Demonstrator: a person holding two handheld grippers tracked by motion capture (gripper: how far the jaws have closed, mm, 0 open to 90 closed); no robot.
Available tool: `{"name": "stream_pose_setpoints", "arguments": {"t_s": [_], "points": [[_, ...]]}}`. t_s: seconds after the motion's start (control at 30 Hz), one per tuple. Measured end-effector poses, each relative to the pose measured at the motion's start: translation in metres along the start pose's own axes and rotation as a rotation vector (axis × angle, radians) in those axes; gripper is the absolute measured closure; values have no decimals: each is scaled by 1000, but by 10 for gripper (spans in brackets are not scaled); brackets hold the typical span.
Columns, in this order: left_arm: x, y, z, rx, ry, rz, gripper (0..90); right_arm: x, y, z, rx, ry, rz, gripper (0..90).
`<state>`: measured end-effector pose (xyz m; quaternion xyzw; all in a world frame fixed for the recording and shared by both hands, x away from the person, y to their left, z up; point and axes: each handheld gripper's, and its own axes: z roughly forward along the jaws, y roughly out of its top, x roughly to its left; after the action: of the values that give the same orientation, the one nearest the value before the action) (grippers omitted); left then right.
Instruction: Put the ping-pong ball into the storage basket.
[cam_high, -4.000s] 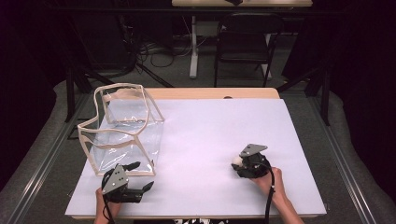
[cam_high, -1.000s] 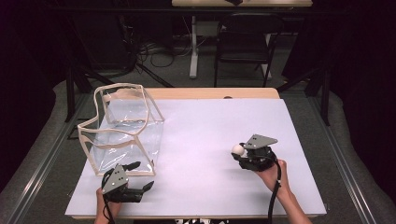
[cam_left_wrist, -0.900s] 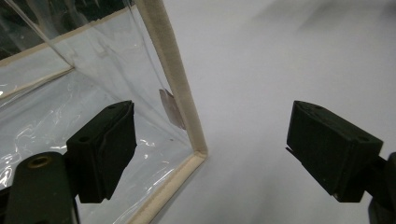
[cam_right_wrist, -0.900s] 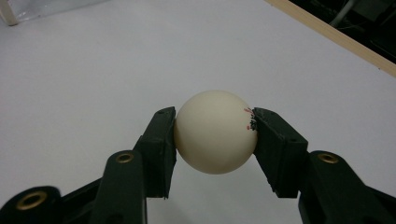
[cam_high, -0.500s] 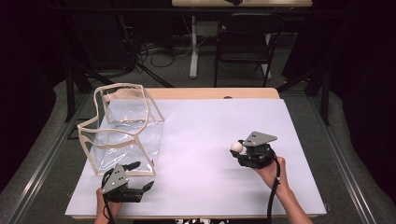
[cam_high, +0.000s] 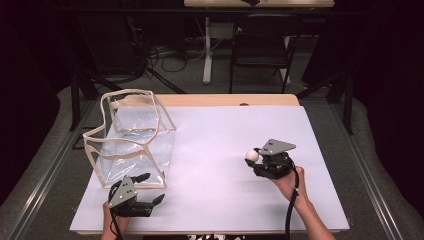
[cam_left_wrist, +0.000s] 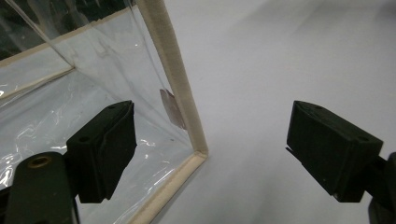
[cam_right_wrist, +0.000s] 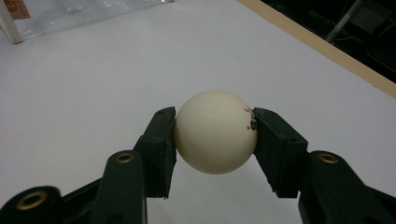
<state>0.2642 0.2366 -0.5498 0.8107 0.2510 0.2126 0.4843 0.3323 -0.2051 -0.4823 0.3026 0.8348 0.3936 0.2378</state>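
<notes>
A cream-white ball (cam_right_wrist: 215, 131) with small red and black marks sits pinched between the two black jaws of my right gripper (cam_right_wrist: 215, 140), held above the white table. In the high view the ball (cam_high: 251, 156) shows at the front of the right gripper (cam_high: 256, 159), right of the table's middle. My left gripper (cam_high: 150, 189) rests at the front left, open and holding nothing. Its jaws (cam_left_wrist: 210, 149) straddle the near corner of a clear plastic bag (cam_left_wrist: 93, 93) with cream piping. That bag (cam_high: 132, 137) stands open-topped at the table's left.
The white table sheet (cam_high: 220, 125) lies over a wooden top whose far edge (cam_high: 235, 100) shows. A dark folding chair (cam_high: 262, 45) and cables stand beyond the table. Dark floor surrounds both sides.
Four seconds ago the right gripper sat lower and nearer the front edge; since then it has risen and shifted away with the ball. Over the last second nothing has visibly moved.
</notes>
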Motion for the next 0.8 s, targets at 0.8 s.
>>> {"name": "stream_pose_setpoints", "arguments": {"t_s": [0.8], "points": [[0, 0, 0, 1, -3, -1, 161, -3, 13, 9, -21, 5, 2, 509]]}}
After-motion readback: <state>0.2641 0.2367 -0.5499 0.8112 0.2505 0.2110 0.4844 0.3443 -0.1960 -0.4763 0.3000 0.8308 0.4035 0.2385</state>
